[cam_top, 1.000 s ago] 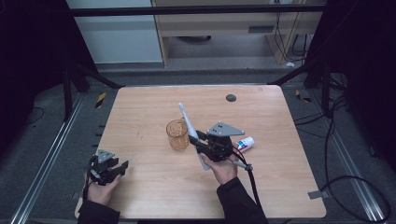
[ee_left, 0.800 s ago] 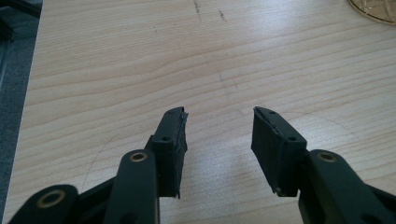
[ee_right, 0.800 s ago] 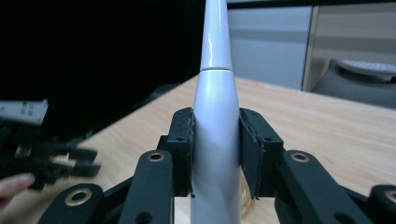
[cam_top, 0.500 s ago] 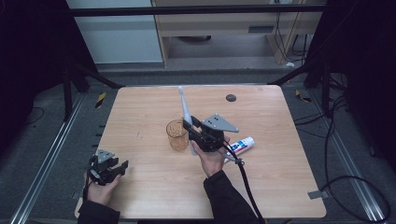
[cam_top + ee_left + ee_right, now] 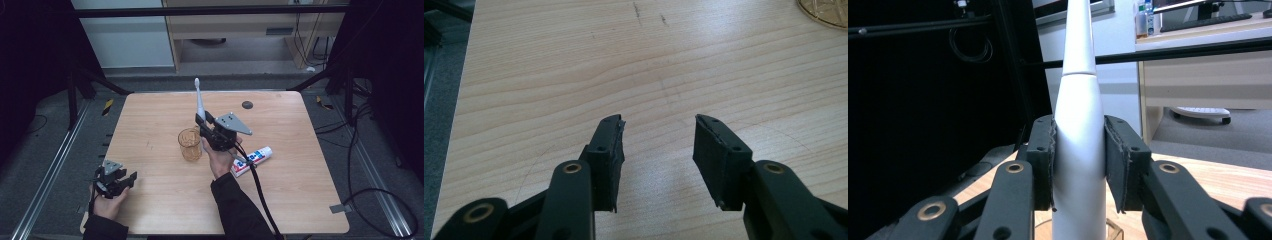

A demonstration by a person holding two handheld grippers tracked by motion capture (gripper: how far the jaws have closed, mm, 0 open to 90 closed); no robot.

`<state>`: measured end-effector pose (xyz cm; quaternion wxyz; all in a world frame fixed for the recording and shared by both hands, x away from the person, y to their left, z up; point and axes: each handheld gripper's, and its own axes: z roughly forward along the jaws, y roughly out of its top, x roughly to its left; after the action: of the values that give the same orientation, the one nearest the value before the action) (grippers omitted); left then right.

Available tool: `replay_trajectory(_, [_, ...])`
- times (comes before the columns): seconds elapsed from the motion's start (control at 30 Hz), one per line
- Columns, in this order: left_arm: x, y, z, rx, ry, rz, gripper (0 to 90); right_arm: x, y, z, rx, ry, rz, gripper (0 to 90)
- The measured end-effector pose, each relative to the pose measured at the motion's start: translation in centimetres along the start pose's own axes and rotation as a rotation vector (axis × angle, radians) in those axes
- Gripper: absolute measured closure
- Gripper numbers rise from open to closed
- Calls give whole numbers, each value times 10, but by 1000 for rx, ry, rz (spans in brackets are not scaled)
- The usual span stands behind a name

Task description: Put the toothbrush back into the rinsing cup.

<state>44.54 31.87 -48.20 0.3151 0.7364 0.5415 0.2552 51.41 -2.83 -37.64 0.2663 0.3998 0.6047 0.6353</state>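
Note:
A white electric toothbrush stands nearly upright, its head pointing up and away, with my right gripper shut on its thick handle. Both pads press the handle's sides in the right gripper view. An amber glass cup stands on the table just left of and below that gripper. My left gripper rests at the table's near left edge, jaws open over bare wood with nothing between them. The cup's rim peeks in at the top right of the left gripper view.
A white toothpaste tube lies right of the right hand. A small dark disc sits near the table's far edge. The wooden table stands inside a black frame, with cables and a cabinet beyond.
My right gripper has carried the toothbrush leftward toward the cup and tipped it more upright. The left gripper has stayed put.

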Motion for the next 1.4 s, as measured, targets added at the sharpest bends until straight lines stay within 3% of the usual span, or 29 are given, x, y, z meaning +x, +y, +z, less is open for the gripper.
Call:
replay_trajectory(0.3, [0,0,0,0,0,0,541,0,3,7,-8,-3,-7,670])
replay_trajectory(0.87, [0,0,0,-2,-1,-3,542,17,2,34,-57,-6,-24,670])
replay_trajectory(1.4, [1,0,0,-3,-3,-3,542,28,-15,59,-69,-63,-59,670])
